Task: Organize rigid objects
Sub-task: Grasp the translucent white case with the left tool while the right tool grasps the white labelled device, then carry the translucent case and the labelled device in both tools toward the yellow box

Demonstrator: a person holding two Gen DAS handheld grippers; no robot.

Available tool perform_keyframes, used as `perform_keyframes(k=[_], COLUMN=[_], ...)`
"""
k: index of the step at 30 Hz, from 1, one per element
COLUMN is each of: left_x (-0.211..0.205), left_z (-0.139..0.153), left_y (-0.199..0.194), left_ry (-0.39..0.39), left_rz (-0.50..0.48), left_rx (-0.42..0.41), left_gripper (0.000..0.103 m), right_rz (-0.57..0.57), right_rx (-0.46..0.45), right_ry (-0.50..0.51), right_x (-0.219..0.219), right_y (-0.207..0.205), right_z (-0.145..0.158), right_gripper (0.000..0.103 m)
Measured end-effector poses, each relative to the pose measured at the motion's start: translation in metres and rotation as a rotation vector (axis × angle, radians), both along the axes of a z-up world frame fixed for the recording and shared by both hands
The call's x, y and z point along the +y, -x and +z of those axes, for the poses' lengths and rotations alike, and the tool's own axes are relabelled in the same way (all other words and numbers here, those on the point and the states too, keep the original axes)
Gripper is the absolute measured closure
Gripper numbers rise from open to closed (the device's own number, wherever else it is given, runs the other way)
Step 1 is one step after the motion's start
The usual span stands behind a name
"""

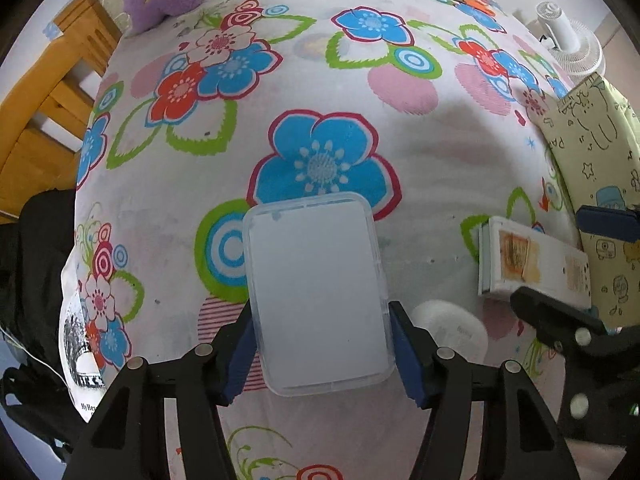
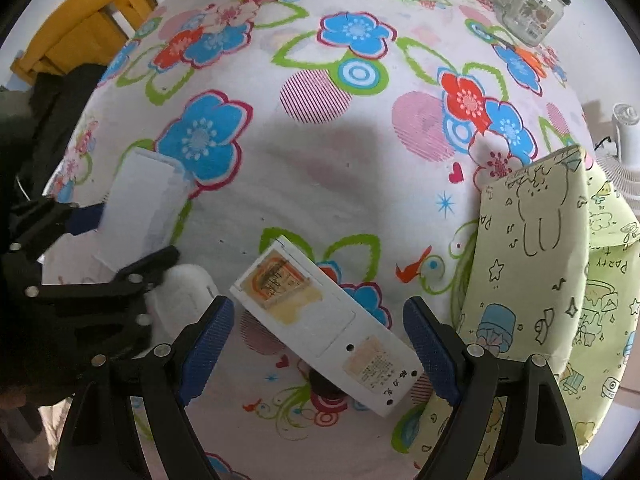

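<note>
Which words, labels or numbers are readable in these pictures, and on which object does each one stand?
"PARTY" on the yellow-green cartoon bag, upside down.
"My Hea...", cut off, on the printed paper.
White box stickers: too blurred.
Glass jar label: too small.

A translucent rectangular plastic box (image 1: 318, 296) is seen low in the centre of the left wrist frame. A long white device (image 2: 326, 328) with yellowed labels is laid diagonally at the lower centre of the right wrist frame.
</note>
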State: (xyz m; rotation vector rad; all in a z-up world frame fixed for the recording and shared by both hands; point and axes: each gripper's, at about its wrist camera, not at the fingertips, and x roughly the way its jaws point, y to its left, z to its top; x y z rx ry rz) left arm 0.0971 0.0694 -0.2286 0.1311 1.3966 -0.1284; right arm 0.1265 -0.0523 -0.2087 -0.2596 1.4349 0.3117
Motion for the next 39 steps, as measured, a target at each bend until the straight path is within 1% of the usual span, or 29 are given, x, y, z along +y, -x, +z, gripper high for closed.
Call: perform_keyframes(k=[2, 5, 9, 12, 13, 14, 16, 18, 20, 21, 23, 27, 29, 31, 33, 36, 39], left_x=[0.004, 0.009, 0.015, 0.020, 0.021, 0.024, 0.025, 0.026, 0.025, 0.024, 0.023, 0.020, 0.021, 0.018, 0.014, 0.010, 0.002], left_z=[0.002, -0.003, -0.002, -0.003, -0.002, -0.003, -0.003, -0.003, -0.003, -0.003, -0.003, -0.007, -0.009, -0.008, -0.006, -0.005, -0.004], left_y=[0.008, 0.008, 0.021, 0.033, 0.037, 0.041, 0.043, 0.044, 0.040, 0.039, 0.036, 0.020, 0.016, 0.014, 0.015, 0.014, 0.004], left_ry=[0.002, 0.009, 0.008, 0.001, -0.002, -0.004, -0.006, -0.004, -0.006, -0.007, -0.007, -0.016, -0.004, 0.001, 0.002, 0.003, 0.001], left_rz=[0.003, 0.025, 0.059, 0.082, 0.089, 0.097, 0.115, 0.136, 0.145, 0.147, 0.143, 0.142, 0.149, 0.137, 0.117, 0.098, 0.089], left_rx=[-0.002, 0.001, 0.012, 0.020, 0.022, 0.024, 0.029, 0.032, 0.030, 0.029, 0.024, 0.008, 0.010, 0.011, 0.006, 0.007, 0.007], left_gripper=[0.040, 0.040, 0.040, 0.040, 0.040, 0.040, 0.040, 0.040, 0.040, 0.039, 0.038, 0.028, 0.027, 0.032, 0.041, 0.041, 0.042], right_rz=[0.008, 0.027, 0.089, 0.132, 0.142, 0.147, 0.157, 0.168, 0.163, 0.145, 0.131, 0.107, 0.089, 0.082, 0.095, 0.071, 0.043], right_rx=[0.018, 0.041, 0.059, 0.075, 0.075, 0.071, 0.057, 0.044, 0.047, 0.055, 0.058, 0.042, 0.030, 0.017, 0.005, 0.005, 0.010], right_ry=[0.008, -0.013, 0.027, 0.025, 0.030, 0.034, 0.020, 0.020, -0.004, -0.018, -0.039, -0.041, -0.045, -0.041, -0.028, -0.020, -0.020], right_x=[-0.002, -0.003, -0.003, -0.003, -0.003, -0.004, -0.005, -0.006, -0.008, -0.010, -0.012, -0.010, -0.006, -0.005, -0.001, -0.006, -0.011], right_y=[-0.002, -0.004, -0.007, -0.003, -0.001, 0.000, -0.003, -0.005, -0.014, -0.019, -0.028, -0.044, -0.050, -0.053, -0.052, -0.038, -0.034], right_z=[-0.006, -0.013, -0.025, -0.032, -0.034, -0.035, -0.033, -0.029, -0.028, -0.028, -0.027, -0.027, -0.028, -0.028, -0.029, -0.036, -0.039], right_gripper=[0.015, 0.015, 0.015, 0.016, 0.018, 0.025, 0.033, 0.045, 0.051, 0.052, 0.053, 0.053, 0.053, 0.052, 0.051, 0.048, 0.048])
